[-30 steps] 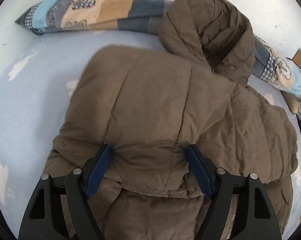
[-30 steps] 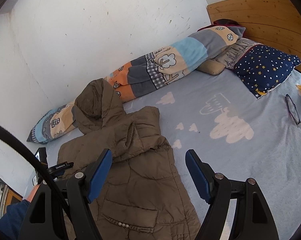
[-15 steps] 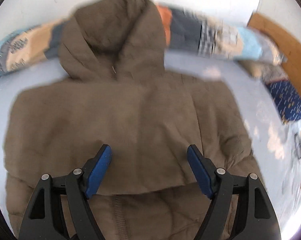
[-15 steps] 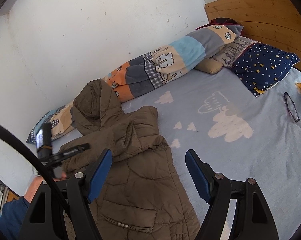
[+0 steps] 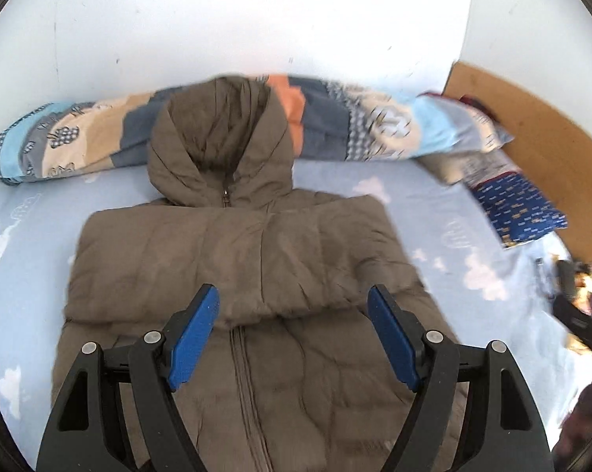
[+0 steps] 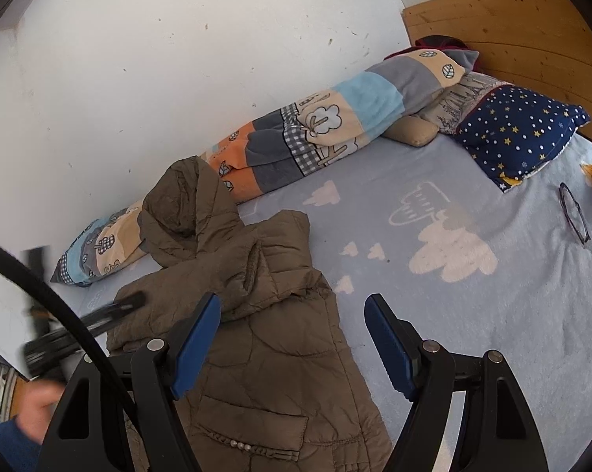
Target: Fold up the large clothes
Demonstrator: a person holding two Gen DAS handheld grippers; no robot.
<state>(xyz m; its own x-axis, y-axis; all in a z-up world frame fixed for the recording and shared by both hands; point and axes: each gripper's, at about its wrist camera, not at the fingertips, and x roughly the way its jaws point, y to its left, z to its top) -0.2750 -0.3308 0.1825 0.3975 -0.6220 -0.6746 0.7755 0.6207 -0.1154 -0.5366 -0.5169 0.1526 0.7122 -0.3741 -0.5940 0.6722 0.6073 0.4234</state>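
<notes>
Although the light-blue cloud-print bed sheet (image 6: 473,314) takes up most of both views, the thing that matters is the brown quilted hooded puffer jacket (image 5: 256,275) lying front-up near the wall-side edge of the bed. Its long axis runs from the hood (image 5: 221,145), which touches the long patchwork bolster pillow (image 6: 327,133) along the wall, straight down toward the hem at the near edge. Both sleeves look folded in across the chest, forming a flat rectangular upper block, with the zipper line showing below it. The fabric is puffy and creased, so I judge it will spring back unless pressed.

The left gripper (image 5: 292,338) hangs above the jacket's middle, centred on the zipper and looking along the long axis, so it seems the nearer tool for a hem-to-hood fold. Its blue pads stand released, nothing between them. The right gripper (image 6: 292,342) sits over the jacket's right edge, also spread and empty. Near the headboard corner lie a navy star-print pillow (image 6: 520,133) and a pair of dark-framed glasses (image 6: 575,212).
</notes>
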